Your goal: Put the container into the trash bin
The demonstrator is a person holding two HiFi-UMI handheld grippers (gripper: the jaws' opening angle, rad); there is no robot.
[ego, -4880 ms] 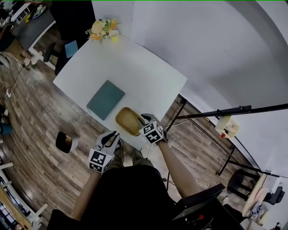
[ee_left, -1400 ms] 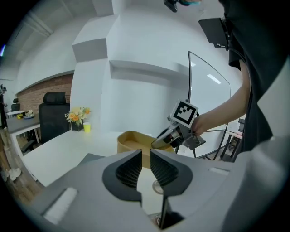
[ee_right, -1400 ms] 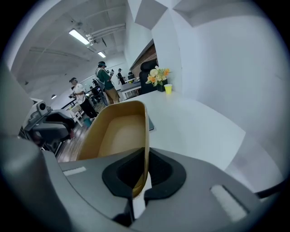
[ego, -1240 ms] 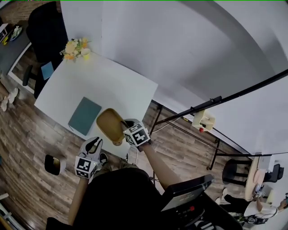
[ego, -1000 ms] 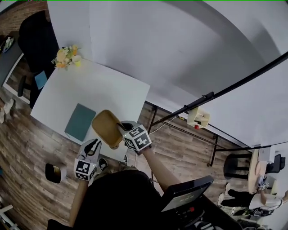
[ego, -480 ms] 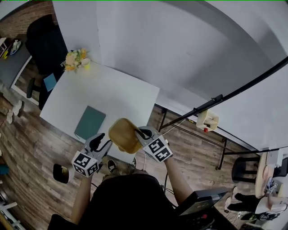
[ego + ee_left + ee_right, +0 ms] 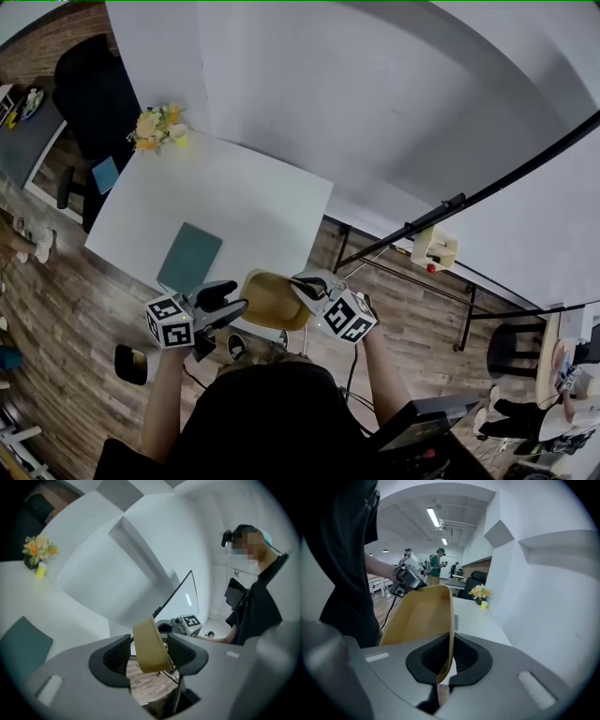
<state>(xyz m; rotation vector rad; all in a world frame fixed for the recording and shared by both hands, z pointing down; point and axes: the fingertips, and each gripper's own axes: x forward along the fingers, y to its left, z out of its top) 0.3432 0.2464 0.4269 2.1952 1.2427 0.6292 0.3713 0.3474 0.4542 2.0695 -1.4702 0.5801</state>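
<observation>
While your right gripper (image 7: pixel 303 282) clamps the container (image 7: pixel 274 300) by its rim, the jaws of your left gripper (image 7: pixel 232 298) are opening around its other end. The trash bin (image 7: pixel 131 364) lies on the floor to the left, nearest that gripper.

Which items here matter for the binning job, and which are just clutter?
Job: tan shallow container, clamped in right gripper; small black trash bin on the floor.
Lying about: teal flat notebook, flower bouquet, both on the white table.

Left claw (image 7: pixel 150 654), jaws opening, tan container (image 7: pixel 149 641) edge-on between them
</observation>
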